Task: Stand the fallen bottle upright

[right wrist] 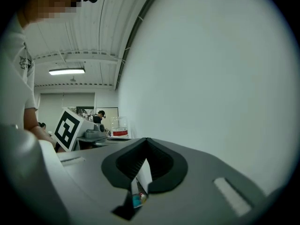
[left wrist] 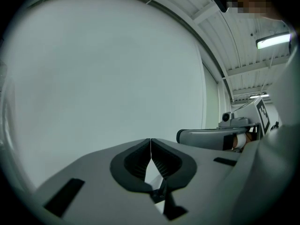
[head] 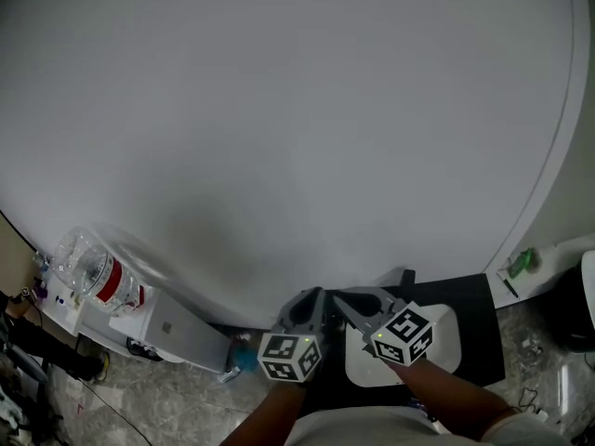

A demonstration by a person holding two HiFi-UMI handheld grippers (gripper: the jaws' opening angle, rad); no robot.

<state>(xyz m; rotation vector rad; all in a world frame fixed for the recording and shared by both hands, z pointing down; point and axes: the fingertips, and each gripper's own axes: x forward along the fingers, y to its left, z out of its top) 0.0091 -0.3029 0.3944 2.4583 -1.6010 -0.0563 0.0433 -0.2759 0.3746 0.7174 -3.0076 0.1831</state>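
A clear plastic bottle (head: 93, 269) with a red label shows at the left rim of the big white round table (head: 297, 110). In the right gripper view the bottle (right wrist: 119, 127) stands upright, far off beyond the left gripper's marker cube (right wrist: 70, 128). Both grippers hang side by side at the table's near edge, well away from the bottle. My left gripper (head: 314, 297) (left wrist: 150, 143) is shut, its pads meeting with nothing between them. My right gripper (head: 340, 297) (right wrist: 146, 143) is shut and empty too.
A white seat on a black base (head: 446, 342) stands below the table's near edge. At the lower left, a grey laptop (head: 181, 331) lies on a low white stand. A green object (head: 522, 262) rests on a ledge at the right. A person (right wrist: 100, 115) stands far off.
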